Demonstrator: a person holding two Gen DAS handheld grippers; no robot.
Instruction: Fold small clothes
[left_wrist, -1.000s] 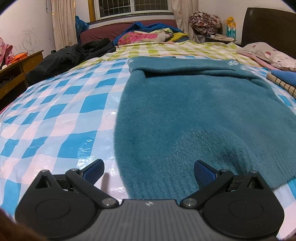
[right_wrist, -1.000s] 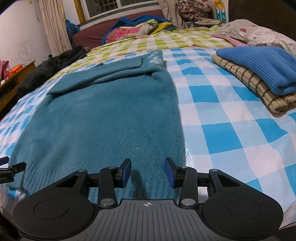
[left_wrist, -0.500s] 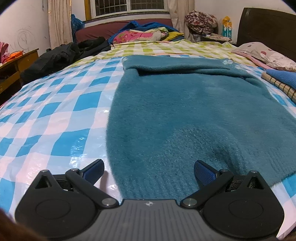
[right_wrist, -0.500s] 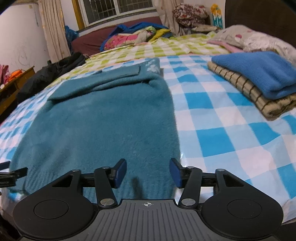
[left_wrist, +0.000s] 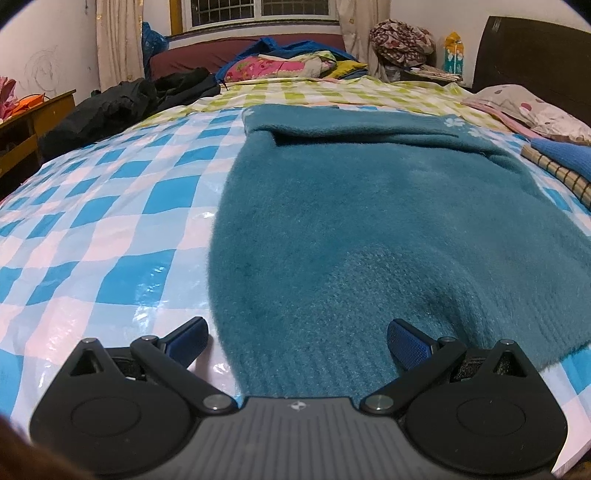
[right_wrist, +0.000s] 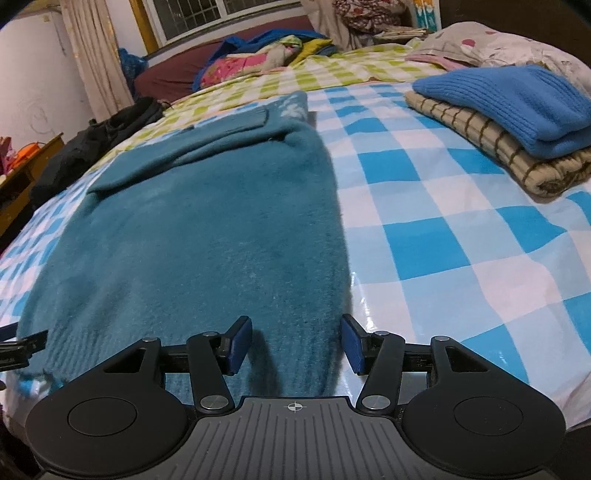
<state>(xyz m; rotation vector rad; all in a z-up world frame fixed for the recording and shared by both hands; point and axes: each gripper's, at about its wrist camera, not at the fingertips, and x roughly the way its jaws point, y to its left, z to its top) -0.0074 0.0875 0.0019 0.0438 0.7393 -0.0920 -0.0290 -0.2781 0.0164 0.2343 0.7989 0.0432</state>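
Teal sweater (left_wrist: 354, 229): lies flat on the bed's checked cover (left_wrist: 110, 229), its ribbed hem at the near edge of the bed, a sleeve folded across its far end.
Left gripper (left_wrist: 297, 338): jaws spread wide over the hem's left corner; the left pad is above bare cover just beside the sweater's edge, the right pad above the knit; neither pad presses on the fabric.
Right gripper (right_wrist: 297, 343): jaws parted and just been opening, the hem's right corner between them, the pads not pressing it; the right pad sits at the sweater's right edge, over the cover.
Folded stack: a blue knit (right_wrist: 509, 103) lies on a tan checked garment (right_wrist: 480, 147), toward the right edge of the bed, well apart from the sweater.
Dark clothing (left_wrist: 122, 103): heaped at the far left edge of the bed.
Pillow (right_wrist: 491, 48): at the far right corner, behind the stack.
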